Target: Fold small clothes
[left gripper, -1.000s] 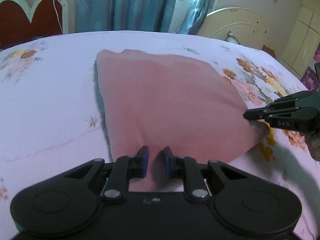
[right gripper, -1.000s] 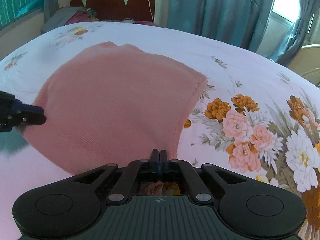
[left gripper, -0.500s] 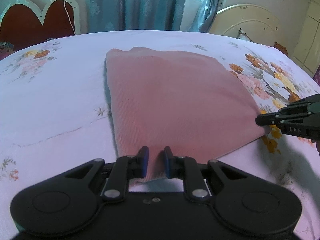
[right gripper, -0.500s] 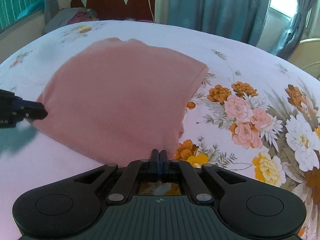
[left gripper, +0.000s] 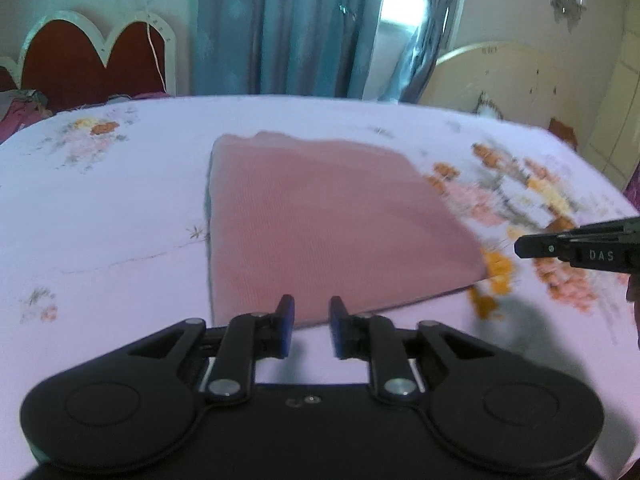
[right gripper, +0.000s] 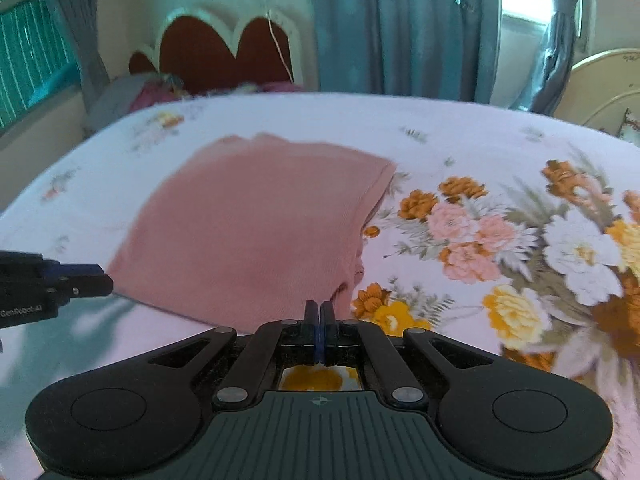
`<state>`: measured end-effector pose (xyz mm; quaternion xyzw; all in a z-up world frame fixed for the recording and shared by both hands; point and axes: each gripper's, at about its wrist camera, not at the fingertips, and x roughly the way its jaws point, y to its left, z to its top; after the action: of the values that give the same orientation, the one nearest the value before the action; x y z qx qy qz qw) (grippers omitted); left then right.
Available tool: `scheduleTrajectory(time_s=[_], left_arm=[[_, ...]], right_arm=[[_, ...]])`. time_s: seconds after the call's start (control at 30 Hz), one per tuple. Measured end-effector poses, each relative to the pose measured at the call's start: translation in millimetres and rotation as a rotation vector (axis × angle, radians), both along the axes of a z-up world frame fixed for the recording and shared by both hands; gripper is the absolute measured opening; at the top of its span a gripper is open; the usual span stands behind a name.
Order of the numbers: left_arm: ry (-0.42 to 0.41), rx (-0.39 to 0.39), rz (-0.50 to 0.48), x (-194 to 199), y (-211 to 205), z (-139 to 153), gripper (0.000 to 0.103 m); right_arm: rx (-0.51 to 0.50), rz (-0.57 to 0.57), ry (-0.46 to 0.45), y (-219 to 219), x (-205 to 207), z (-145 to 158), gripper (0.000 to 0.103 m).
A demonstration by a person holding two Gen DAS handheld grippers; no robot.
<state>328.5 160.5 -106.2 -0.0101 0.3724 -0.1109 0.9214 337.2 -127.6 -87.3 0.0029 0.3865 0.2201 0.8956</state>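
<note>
A folded pink knit garment [left gripper: 320, 224] lies flat on the bed; it also shows in the right wrist view [right gripper: 256, 224]. My left gripper [left gripper: 311, 318] is open and empty, just short of the garment's near edge. My right gripper [right gripper: 319, 322] is shut with nothing between its pads, just off the garment's near right corner. The right gripper's tip shows at the right in the left wrist view [left gripper: 524, 246], clear of the cloth. The left gripper's tip shows at the left in the right wrist view [right gripper: 94, 282].
The bed has a white sheet with a floral print [right gripper: 520, 248]. A red and white headboard [left gripper: 92, 60] and blue curtains [left gripper: 288, 28] stand behind. A pile of clothes [right gripper: 148, 92] lies at the far corner.
Both grippers have pulled back and up from the garment. The right gripper has let go of the garment's corner; the garment now lies flat.
</note>
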Motion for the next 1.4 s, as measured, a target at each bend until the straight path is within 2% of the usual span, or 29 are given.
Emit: scheduleTrajectory(time_s=[0.07,0.1,0.13,0.17,0.2,0.23,0.33,0.47,0.6,0.9,1.4], left_arm=[[-0.018,-0.014,0.019,-15,-5,10,0.033],[-0.022,-0.013,0.032,-21,-8,14,0.049],[-0.033,0.001,0.059,-29,-12,19,0.088],[-0.061,0.030,0.095,-37,-17,23,0.103],[-0.119,0.068,0.140,-47,-21,28,0.103],[-0.153,0.096,0.164,-57,-26,32,0.103],[-0.138,0.060,0.153,-76,-31,43,0.103],[-0.156,0.069,0.159,-108,-40,58,0.103],[-0.161,0.039,0.168,-137,-44,72,0.103],[-0.205,0.042,0.142,-186,-63,94,0.103],[-0.263,0.050,0.123,-215,-77,111,0.103]], right_arm=[[0.035,-0.014,-0.016,-11,-16,15,0.000],[0.042,-0.029,-0.020,-13,-24,20,0.000],[0.037,-0.054,-0.029,-16,-30,25,0.005],[0.023,-0.099,-0.058,-20,-40,31,0.058],[0.027,-0.134,-0.111,-23,-51,37,0.100],[0.034,-0.148,-0.172,-28,-63,41,0.103],[0.021,-0.157,-0.168,-33,-82,50,0.103],[0.005,-0.179,-0.175,-37,-109,62,0.103],[0.025,-0.190,-0.169,-45,-144,73,0.103],[0.029,-0.138,-0.210,-46,-209,98,0.103],[0.055,-0.177,-0.243,-62,-238,121,0.103]])
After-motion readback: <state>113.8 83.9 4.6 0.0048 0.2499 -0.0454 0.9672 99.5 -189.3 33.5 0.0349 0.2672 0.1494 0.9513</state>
